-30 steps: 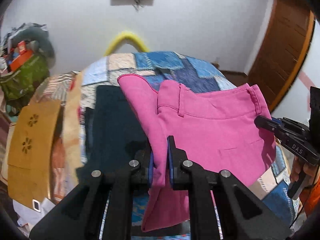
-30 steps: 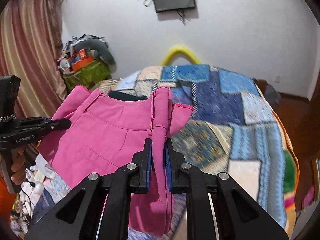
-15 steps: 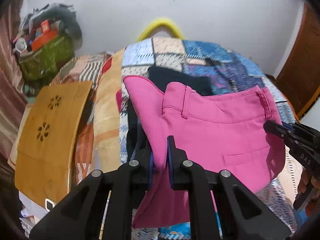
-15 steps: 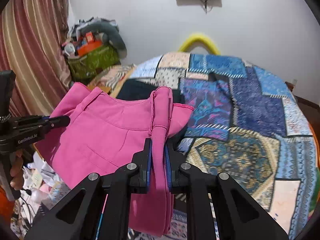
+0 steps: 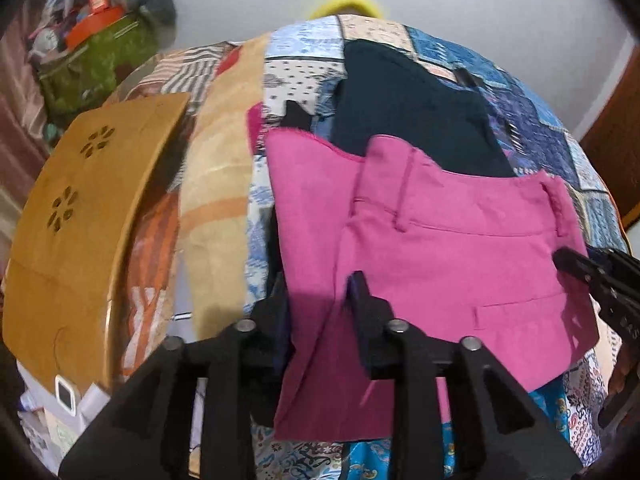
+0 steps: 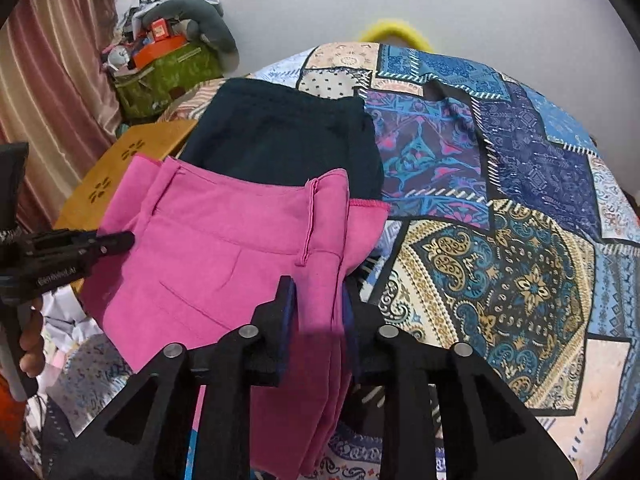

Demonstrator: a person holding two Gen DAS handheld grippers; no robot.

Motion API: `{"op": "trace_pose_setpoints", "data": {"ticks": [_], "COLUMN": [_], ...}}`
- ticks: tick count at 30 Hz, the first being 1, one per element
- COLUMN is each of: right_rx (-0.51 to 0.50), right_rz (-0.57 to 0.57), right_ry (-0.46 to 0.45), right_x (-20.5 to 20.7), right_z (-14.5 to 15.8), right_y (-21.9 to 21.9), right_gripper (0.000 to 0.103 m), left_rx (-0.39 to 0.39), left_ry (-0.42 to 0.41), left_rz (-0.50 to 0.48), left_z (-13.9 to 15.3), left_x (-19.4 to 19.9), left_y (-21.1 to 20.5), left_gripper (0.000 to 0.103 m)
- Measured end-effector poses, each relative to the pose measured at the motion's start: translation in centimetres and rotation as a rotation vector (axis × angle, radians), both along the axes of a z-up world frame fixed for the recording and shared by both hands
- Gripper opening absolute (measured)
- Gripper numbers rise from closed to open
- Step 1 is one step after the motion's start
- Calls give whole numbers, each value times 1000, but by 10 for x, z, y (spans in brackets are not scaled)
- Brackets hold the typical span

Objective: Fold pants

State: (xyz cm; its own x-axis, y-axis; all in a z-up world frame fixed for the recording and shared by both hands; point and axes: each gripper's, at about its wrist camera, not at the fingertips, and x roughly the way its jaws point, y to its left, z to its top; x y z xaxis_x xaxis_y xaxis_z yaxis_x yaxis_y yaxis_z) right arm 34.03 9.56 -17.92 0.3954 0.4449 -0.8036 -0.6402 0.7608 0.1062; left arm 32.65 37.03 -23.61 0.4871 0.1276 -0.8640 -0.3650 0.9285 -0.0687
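Note:
Pink pants [image 5: 440, 248], folded with the waistband up, lie on the patchwork bedspread [image 5: 296, 72] and overlap a dark garment [image 5: 412, 112]. My left gripper [image 5: 320, 296] is at their left edge. Its jaws are opening, and the pink cloth lies loose between them. My right gripper [image 6: 318, 300] is at the right edge of the pink pants [image 6: 220, 240]. Its jaws are opening too, with a fold of cloth still in the gap. Each view shows the other gripper at the far side: the right gripper [image 5: 580, 268] and the left gripper [image 6: 116, 240].
A tan wooden board [image 5: 88, 220] with flower cut-outs stands off the bed's left side. Behind it is a green bag [image 6: 168, 72] piled with clutter. A striped curtain [image 6: 48, 80] hangs at the left and a brown door [image 5: 612, 140] is at the right. A hand [image 6: 30, 344] holds the left gripper's handle.
Both grippers came down toward the bed with the pink pants. Their jaws were shut on the cloth and now stand parted. The pants hung before and now rest on the bedspread.

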Motion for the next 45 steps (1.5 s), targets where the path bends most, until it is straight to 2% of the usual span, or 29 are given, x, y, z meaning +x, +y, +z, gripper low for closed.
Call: {"op": "trace_pose_setpoints", "data": {"ticks": [2, 4, 8, 14, 19, 26, 31, 33, 35, 38, 39, 45], "right_rx": [-22, -39, -7, 65, 191, 364, 454, 476, 490, 496, 496, 461], "right_rz": [-3, -13, -12, 24, 48, 98, 116, 113, 99, 64, 55, 15], "right_ry": [-11, -19, -45, -175, -309, -475, -551, -579, -601, -629, -632, -646], "right_x": [-3, -8, -21, -68, -117, -196, -249, -268, -278, -287, -289, -293], "right_z": [2, 8, 25, 85, 149, 215, 235, 238, 238, 237, 236, 234], "right_y": [0, -3, -14, -35, -61, -95, -116, -122, -125, -129, -129, -127], "right_gripper": [34, 39, 40, 40, 40, 40, 40, 43, 58, 74, 76, 95], "left_rx": [17, 41, 96, 150, 221, 282, 303, 310, 321, 339, 333, 326], "left_ry": [16, 23, -12, -168, -346, -575, -692, -719, -746, -774, -779, -782], "left_rz": [11, 10, -7, -27, -70, -100, -84, -76, -72, -49, -49, -27], "left_z": [4, 10, 41, 120, 194, 263, 282, 284, 286, 286, 286, 284], "left_x": [-5, -10, -32, -85, -146, -233, -286, -302, -317, -331, -334, -343], "left_y": [-1, -4, -16, -46, -92, -153, -183, -190, -198, -205, -205, -207], "left_gripper": [39, 41, 48, 49, 50, 53, 57, 62, 67, 83, 87, 99]}}
